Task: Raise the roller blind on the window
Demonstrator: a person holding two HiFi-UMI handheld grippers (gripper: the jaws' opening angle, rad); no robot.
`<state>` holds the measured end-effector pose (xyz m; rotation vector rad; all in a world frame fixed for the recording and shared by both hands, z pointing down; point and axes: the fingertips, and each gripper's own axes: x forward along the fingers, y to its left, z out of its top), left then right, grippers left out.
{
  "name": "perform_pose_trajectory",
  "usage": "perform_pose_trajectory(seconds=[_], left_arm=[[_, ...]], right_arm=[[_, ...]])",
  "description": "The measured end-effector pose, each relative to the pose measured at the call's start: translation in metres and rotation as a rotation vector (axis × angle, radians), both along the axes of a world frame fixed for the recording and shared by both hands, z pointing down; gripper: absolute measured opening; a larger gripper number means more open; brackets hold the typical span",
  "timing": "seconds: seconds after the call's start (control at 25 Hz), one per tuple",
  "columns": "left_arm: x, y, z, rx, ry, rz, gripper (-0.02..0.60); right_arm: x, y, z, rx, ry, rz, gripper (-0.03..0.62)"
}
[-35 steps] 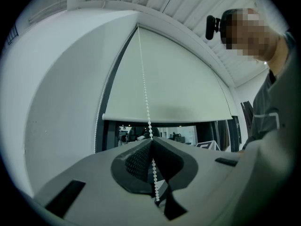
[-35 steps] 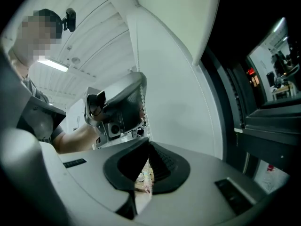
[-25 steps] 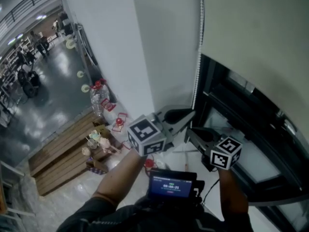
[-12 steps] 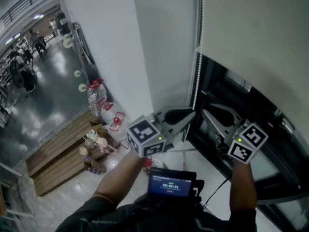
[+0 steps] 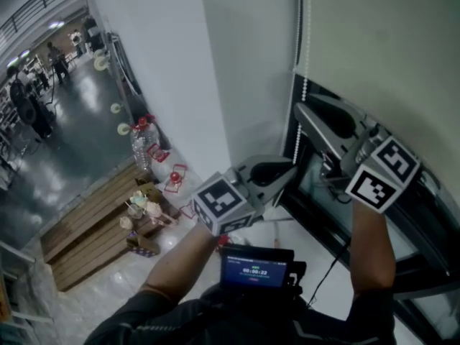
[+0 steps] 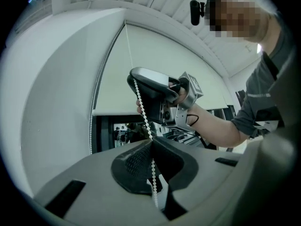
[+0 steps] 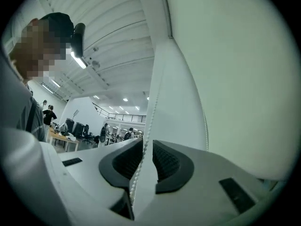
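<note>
Two handheld grippers are shown at a window. The left gripper (image 5: 290,171) is clamped shut on the bead chain (image 5: 296,136), which is pinched between its pads. The right gripper (image 5: 300,111), held higher, is seen with jaws parted; the same chain is threaded through the gap without being pressed. The pale roller blind (image 5: 381,42) is pictured drawn over the upper part of the window (image 5: 325,223), its lower edge just above the right gripper, with dark frame exposed beneath. A white wall (image 5: 244,63) is seen to the left of the blind, and the chain is hung along the join between them. From the left gripper view, the chain is shown running up from the closed pads to the other tool. Far below, wooden boards (image 5: 86,228) and a water bottle (image 5: 144,144) are visible on the floor. A small lit screen (image 5: 255,272) is worn at the person's chest.
</note>
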<state>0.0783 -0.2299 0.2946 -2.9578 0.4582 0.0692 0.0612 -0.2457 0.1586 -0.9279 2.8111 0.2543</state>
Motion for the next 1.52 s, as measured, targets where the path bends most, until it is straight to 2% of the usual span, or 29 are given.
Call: perform_pose_trajectory(seconds=[0.08, 0.2, 0.56, 0.72, 0.88, 1.04, 1.2, 1.32, 1.44, 1.48, 1.52], left_arm=[[-0.001, -0.003, -0.002, 0.009, -0.001, -0.006, 0.005], [-0.003, -0.009, 0.001, -0.002, 0.002, -0.001, 0.005], [0.001, -0.009, 0.004, -0.068, 0.058, 0.042, 0.005], [0.004, -0.009, 0.021, -0.083, 0.019, 0.033, 0.005], [0.004, -0.017, 0.044, -0.172, 0.033, 0.04, 0.005], [0.009, -0.016, 0.074, -0.204, -0.018, 0.05, 0.005], [0.006, -0.024, 0.091, -0.238, -0.019, 0.024, 0.005], [0.002, -0.026, 0.096, -0.3, -0.026, 0.023, 0.003], [-0.007, -0.03, 0.093, -0.288, -0.088, -0.013, 0.006], [-0.011, -0.032, 0.09, -0.28, -0.102, -0.03, 0.022], [-0.016, -0.032, 0.085, -0.281, -0.101, -0.04, 0.063]], right_arm=[[-0.003, -0.002, -0.001, -0.008, 0.0, -0.014, 0.021], [-0.005, -0.005, 0.0, -0.032, -0.024, -0.029, 0.002], [-0.004, -0.008, 0.006, -0.037, -0.004, -0.019, 0.002], [-0.005, -0.009, 0.024, -0.063, 0.021, -0.01, 0.002], [0.0, -0.015, 0.048, -0.12, 0.017, -0.004, 0.0], [0.0, -0.019, 0.077, -0.165, 0.04, 0.006, 0.0], [-0.005, -0.02, 0.094, -0.187, 0.044, 0.005, 0.0], [-0.005, -0.021, 0.1, -0.196, 0.049, 0.008, 0.0], [-0.003, -0.024, 0.1, -0.199, 0.046, 0.011, 0.0], [-0.003, -0.024, 0.099, -0.198, 0.045, 0.008, 0.0], [-0.004, -0.023, 0.099, -0.195, 0.044, 0.006, 0.0]])
